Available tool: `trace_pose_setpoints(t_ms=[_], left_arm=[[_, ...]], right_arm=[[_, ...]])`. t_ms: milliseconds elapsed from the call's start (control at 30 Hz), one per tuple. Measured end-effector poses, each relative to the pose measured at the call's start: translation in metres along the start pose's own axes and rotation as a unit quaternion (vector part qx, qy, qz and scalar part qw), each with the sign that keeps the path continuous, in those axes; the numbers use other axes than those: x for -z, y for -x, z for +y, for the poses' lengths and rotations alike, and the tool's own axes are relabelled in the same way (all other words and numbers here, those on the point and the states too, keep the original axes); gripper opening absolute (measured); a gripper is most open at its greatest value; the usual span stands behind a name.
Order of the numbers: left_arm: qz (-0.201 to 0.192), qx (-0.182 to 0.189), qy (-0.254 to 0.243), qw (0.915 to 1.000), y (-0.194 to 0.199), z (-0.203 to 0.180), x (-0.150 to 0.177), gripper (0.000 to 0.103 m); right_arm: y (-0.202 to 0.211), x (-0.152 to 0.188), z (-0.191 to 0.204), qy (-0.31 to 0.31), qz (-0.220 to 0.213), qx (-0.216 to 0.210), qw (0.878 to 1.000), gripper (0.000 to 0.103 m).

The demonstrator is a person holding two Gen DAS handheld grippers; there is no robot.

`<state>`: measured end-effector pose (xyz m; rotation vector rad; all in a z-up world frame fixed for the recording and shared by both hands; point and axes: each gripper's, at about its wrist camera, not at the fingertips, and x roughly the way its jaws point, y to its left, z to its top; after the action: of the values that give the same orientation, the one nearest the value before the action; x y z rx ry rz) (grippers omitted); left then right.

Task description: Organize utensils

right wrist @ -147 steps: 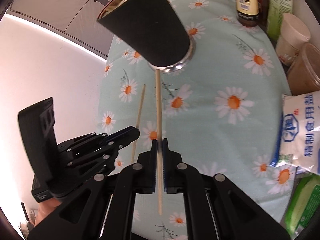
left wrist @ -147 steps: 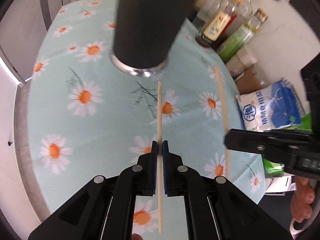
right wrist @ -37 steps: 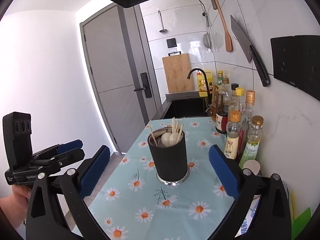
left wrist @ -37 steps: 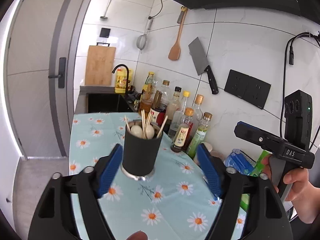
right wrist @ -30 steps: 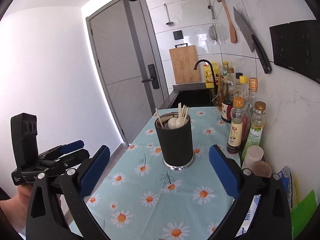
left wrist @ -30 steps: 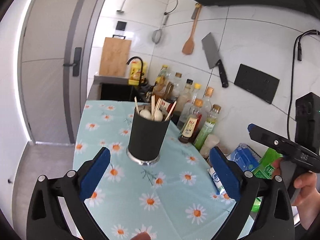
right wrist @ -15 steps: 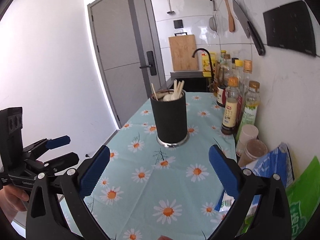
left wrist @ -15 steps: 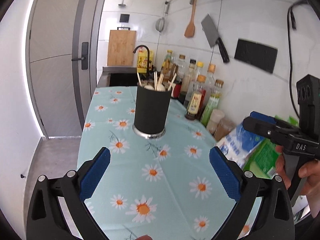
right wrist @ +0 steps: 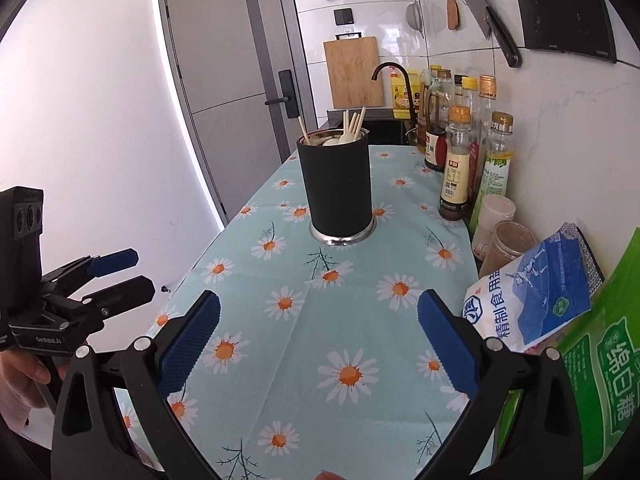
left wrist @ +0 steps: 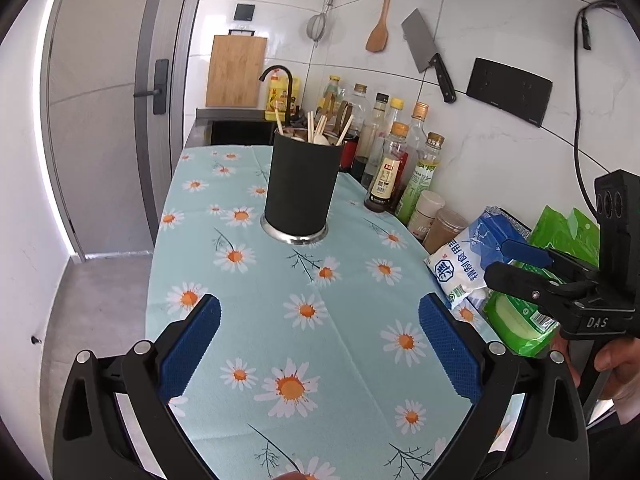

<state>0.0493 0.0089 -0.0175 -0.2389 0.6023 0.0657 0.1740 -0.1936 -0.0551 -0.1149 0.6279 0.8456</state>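
A black utensil holder (left wrist: 300, 186) with a metal base stands upright on the daisy tablecloth (left wrist: 280, 288). Several wooden chopsticks (left wrist: 314, 126) and white spoons stick out of its top. It also shows in the right wrist view (right wrist: 340, 184). My left gripper (left wrist: 318, 344) is open wide and empty, held back from the holder over the near end of the cloth. My right gripper (right wrist: 318, 344) is open wide and empty, also well back from the holder. Each gripper shows in the other's view, the right one (left wrist: 516, 268) and the left one (right wrist: 120, 272), both open.
Sauce and oil bottles (left wrist: 400, 160) line the wall right of the holder. Two small jars (left wrist: 438, 216), a blue-white salt bag (left wrist: 468, 256) and green packets (left wrist: 520, 316) sit at the right edge. A sink with a black tap (left wrist: 276, 80) lies behind. The left table edge drops to the floor.
Earlier each gripper was shut on a chopstick lying by the holder; now both are open and empty. Over the last second both have drawn back and lowered, with the holder farther away.
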Motion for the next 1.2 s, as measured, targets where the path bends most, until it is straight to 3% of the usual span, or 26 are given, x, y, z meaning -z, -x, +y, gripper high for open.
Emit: trace_pose_setpoints(t_ms=[633, 1200], left_arm=[[0.025, -0.011, 0.002, 0.9996, -0.01, 0.001, 0.01, 0.097], [0.051, 0.0, -0.011, 0.9987, -0.03, -0.006, 0.006, 0.097]], right_arm=[[-0.019, 0.004, -0.001, -0.005, 0.023, -0.024, 0.999, 0.098], [-0.03, 0.008, -0.014, -0.027, 0.044, -0.007, 0.999, 0.098]])
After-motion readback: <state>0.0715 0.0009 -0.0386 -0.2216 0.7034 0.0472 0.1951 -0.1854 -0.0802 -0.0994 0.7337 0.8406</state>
